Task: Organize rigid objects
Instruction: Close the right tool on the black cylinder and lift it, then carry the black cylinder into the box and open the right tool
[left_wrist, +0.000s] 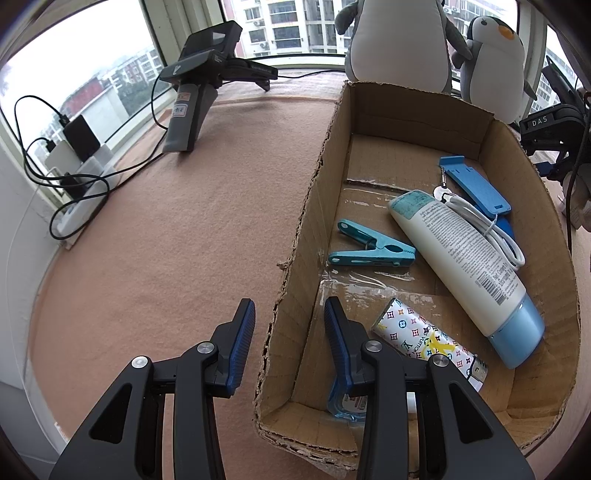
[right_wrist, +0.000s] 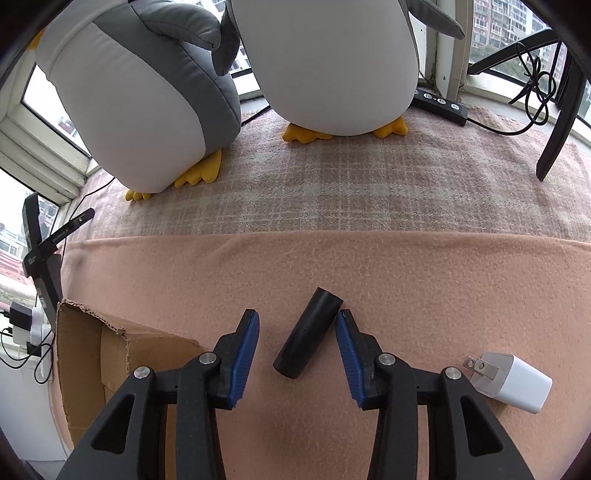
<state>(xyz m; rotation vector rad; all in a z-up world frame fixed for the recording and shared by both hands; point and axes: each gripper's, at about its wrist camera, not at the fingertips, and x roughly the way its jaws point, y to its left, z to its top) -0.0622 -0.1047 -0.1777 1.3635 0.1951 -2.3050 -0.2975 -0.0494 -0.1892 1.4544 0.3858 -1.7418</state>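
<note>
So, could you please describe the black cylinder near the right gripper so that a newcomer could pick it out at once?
Find the pink blanket in front of the two plush penguins. On it, between the open fingers of the right gripper, lies the black cylinder, tilted. Its only near neighbour on the blanket is a white wall charger, boxy with metal prongs; the cylinder is plain, dark and round.

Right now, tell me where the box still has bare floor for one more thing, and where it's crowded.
Inside the cardboard box, the far end is bare, between the back wall and the blue plastic piece. A smaller patch lies along the left wall, beyond the clothes peg. The near right half is crowded: lotion tube, coiled white cable, patterned lighter.
</note>
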